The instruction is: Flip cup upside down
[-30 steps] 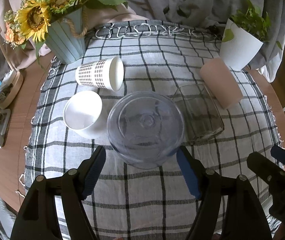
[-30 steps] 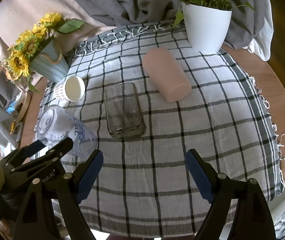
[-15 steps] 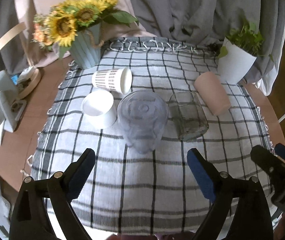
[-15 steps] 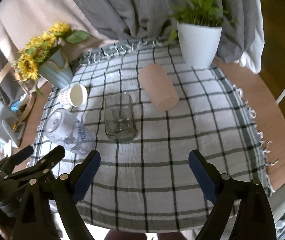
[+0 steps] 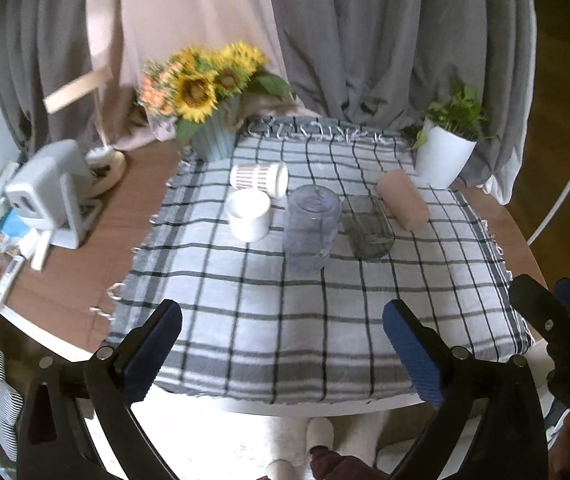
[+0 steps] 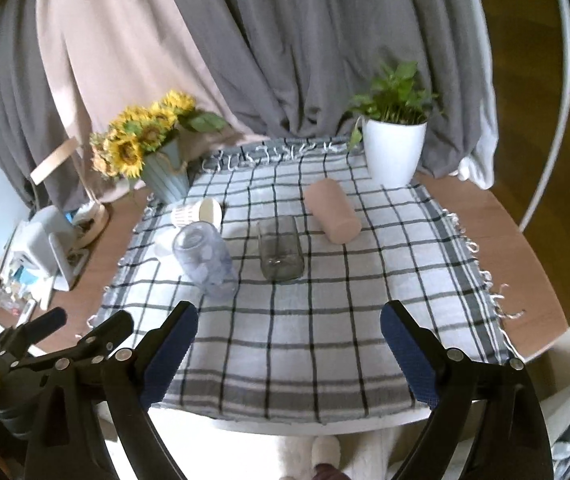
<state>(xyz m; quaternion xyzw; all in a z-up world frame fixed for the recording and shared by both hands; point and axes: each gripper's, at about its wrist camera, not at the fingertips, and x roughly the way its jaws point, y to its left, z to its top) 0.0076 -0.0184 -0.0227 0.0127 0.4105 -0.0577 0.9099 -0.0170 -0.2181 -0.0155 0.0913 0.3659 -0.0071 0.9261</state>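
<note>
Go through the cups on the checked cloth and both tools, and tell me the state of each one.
blue plastic cup: upside down, standing
white cup: upright
patterned paper cup: on its side
glass jar: on its side
pink cup: on its side
left tool: open
right tool: open

Both wrist views facing tablecloth (image 5: 285, 320)

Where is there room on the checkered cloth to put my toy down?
The near half of the checkered cloth, between the bluish cup and the table's front edge, is bare. Farther back it's crowded: the white cup, glass jar and pink cup sit close together.
</note>
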